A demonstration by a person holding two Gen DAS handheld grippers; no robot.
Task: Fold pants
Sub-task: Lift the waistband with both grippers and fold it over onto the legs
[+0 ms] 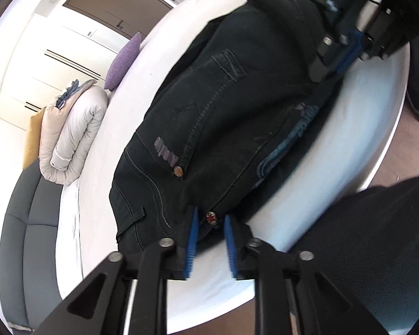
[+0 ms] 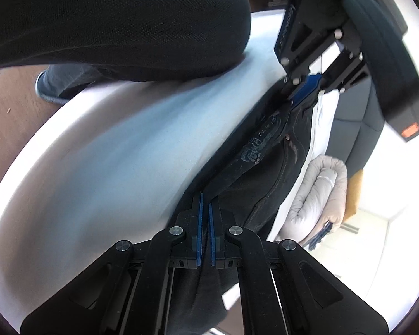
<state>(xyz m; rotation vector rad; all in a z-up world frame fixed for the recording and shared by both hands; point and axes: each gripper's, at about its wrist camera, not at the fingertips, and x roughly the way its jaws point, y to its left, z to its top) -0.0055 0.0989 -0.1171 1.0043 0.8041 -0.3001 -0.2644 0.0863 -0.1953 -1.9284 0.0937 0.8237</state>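
Black jeans (image 1: 209, 117) lie on a white bed (image 1: 103, 153), waistband toward the left gripper. My left gripper (image 1: 211, 219) has its blue pads a little apart, around the waistband edge by a red button; whether it grips the cloth is unclear. In the right wrist view the left gripper (image 2: 307, 89) sits at the jeans' far end. My right gripper (image 2: 205, 202) has its pads nearly together, pinching a fold of the jeans (image 2: 265, 173). The right gripper shows in the left wrist view (image 1: 346, 47) on the far end of the jeans.
A rolled grey duvet (image 1: 72, 131), a purple cushion (image 1: 124, 61) and a yellow pillow (image 1: 32, 139) lie at the bed's far side. A dark grey sofa (image 1: 28, 237) stands beyond. The person's dark clothing (image 2: 111, 22) and wooden floor (image 2: 11, 117) are near the bed edge.
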